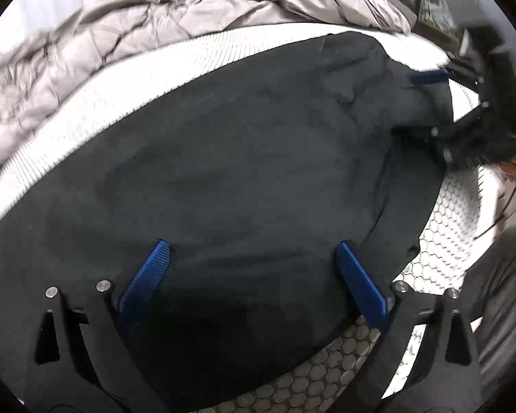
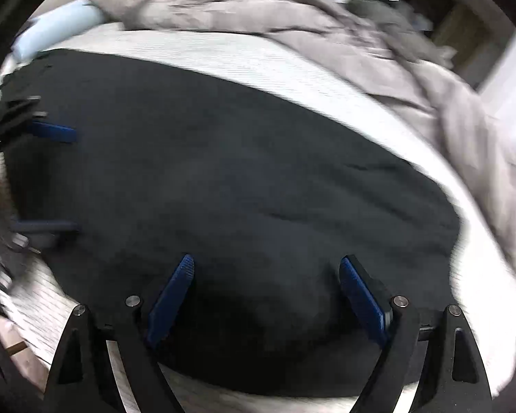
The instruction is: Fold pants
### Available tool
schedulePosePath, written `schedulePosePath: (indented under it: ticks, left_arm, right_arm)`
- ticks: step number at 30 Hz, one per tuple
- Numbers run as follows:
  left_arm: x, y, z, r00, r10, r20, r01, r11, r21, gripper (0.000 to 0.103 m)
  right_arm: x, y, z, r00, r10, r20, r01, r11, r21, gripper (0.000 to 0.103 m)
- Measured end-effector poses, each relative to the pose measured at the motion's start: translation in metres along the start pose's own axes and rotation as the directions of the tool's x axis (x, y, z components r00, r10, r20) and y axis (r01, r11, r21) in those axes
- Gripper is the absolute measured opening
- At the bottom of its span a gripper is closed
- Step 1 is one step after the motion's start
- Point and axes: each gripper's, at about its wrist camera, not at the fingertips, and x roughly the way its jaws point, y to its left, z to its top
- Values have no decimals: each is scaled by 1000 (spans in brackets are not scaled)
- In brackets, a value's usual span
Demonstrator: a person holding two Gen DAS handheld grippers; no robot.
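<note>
The dark navy, soft-fabric pants lie spread flat on the bed's white ribbed mattress cover, directly under and ahead of both claws.

The left claw hangs over the near edge of the pants with its two blue ribbed pads wide apart; only flat cloth shows between them and nothing is pinched. To its right and below, a white sheet with a honeycomb pattern shows past the edge of the pants. Far ahead of this claw lies a crumpled grey quilted duvet. At its upper right the right claw comes in over the far corner of the pants, blurred.

From its own camera the right claw also stands open, pads spread wide over the dark cloth and gripping nothing. The pants fill the space ahead of it and to its left, where the left claw appears at the frame's edge, also blurred. Beyond the pants runs the white cover, then the duvet, with a pale blue pillow-like item far ahead to the left.
</note>
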Motion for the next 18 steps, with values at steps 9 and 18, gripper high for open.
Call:
schedulePosePath:
  ticks: [9,18]
  left_arm:
    - [-2,9,-7,1000,9,9,-9,1000,-9,99]
    - [-1,12,-6,1000,7,11,-6,1000,-10,102]
  right_arm:
    - [11,-126,-62,998,12,-59,13,908,419,87]
    - [4,-191,-122,918,336,213,-374,546,750,85]
